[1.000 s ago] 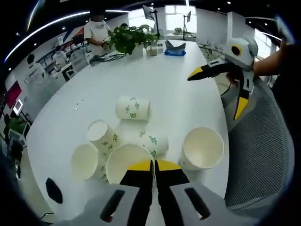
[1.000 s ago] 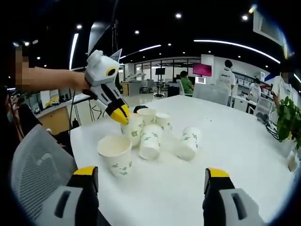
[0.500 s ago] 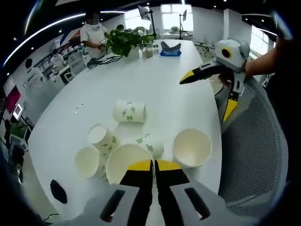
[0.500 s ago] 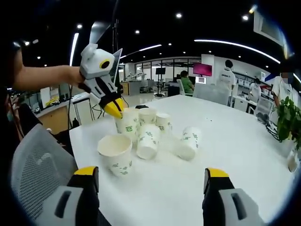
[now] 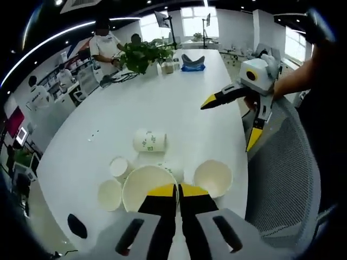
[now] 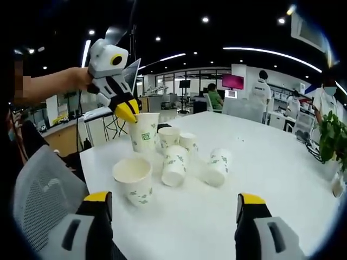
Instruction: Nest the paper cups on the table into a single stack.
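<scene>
My left gripper (image 5: 176, 190) is shut on the rim of a white paper cup with green print (image 5: 145, 187). In the right gripper view the left gripper (image 6: 128, 112) holds that cup (image 6: 143, 131) upright, above the white table (image 6: 282, 179). Below it, one cup (image 5: 212, 176) stands upright near the table edge and another (image 5: 149, 140) lies on its side. Two smaller-looking cups (image 5: 119, 166) (image 5: 110, 194) sit at the left. The right gripper (image 6: 173, 199) is open and holds nothing. It hovers off the table's edge (image 5: 230, 123), apart from the cups.
A grey mesh chair (image 5: 279, 179) stands beside the table edge under the right gripper. A potted plant (image 5: 143, 51) and a blue cloth (image 5: 192, 62) are at the far end. A small black object (image 5: 77, 226) lies near the cups. People stand in the background.
The left gripper has risen with the cup in its jaws, off the cluster. The cups on the table look smaller in its view. The right gripper stays open.
</scene>
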